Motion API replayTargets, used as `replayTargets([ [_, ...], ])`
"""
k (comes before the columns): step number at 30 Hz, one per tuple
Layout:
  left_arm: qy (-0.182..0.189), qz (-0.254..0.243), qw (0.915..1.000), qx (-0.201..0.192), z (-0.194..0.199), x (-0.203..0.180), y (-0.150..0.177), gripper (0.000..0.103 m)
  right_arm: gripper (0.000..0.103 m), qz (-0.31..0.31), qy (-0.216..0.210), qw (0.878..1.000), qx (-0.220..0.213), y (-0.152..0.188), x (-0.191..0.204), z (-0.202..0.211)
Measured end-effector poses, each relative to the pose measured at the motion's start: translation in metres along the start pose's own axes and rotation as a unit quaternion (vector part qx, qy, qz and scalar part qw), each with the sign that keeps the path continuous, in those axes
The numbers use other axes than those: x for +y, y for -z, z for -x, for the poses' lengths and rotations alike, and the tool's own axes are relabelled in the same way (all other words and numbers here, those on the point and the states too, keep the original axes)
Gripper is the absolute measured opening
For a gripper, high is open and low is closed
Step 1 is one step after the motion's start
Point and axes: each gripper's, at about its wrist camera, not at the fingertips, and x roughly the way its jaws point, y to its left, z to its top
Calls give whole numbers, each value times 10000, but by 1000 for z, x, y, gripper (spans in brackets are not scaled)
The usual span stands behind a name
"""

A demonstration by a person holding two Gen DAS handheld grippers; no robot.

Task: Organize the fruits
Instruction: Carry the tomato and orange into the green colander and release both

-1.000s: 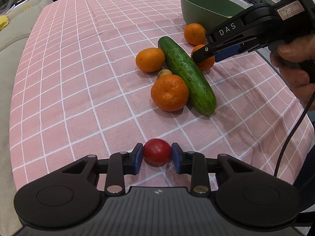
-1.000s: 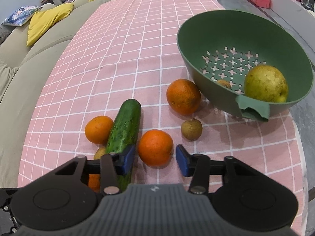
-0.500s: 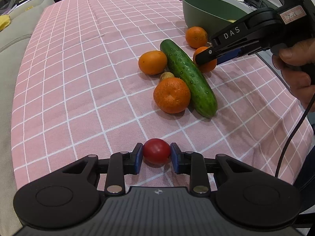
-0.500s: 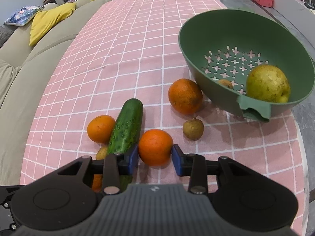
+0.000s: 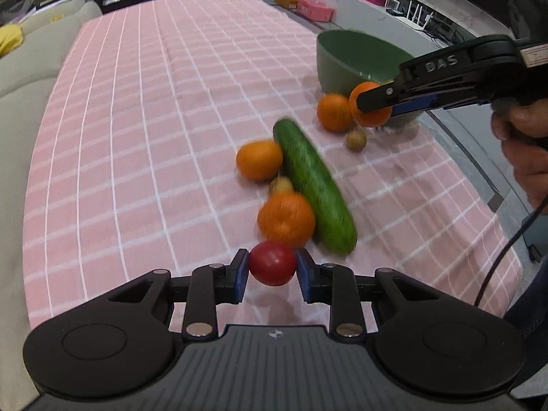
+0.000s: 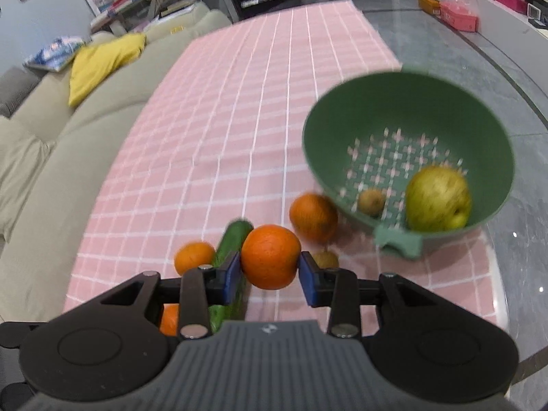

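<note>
- Left wrist view: the left gripper was clamped on a red tomato, held clear of the pink checked tablecloth. A second earlier its pads stood apart beside the tomato, which sat on the cloth. Ahead lay a cucumber with oranges and a small brown fruit around it, and the green colander stood beyond. The tomato is soft and round; I judged that too hard a squeeze could bruise it, and a jolt could roll it out of the pads.
- Right wrist view: the right gripper was closed on an orange and raised above the cloth, near the colander's handle. A second earlier its jaws were open around the orange on the table. A pear and a small brown fruit lay in the colander. Both grippers seemed bound for one bowl, so they could collide at its rim, and a dropped orange could strike the pear.
</note>
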Motion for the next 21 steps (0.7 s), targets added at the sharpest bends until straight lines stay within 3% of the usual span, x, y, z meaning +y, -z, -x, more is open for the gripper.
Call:
replayTargets([
  [12, 126, -665, 9965, -498, -1, -49, -88, 33, 34, -462, 18, 9979, -445, -30, -40, 35],
  [21, 124, -922, 9937, -619, -14, -77, -126, 33, 34, -651, 112, 9959, -625, -44, -63, 48],
])
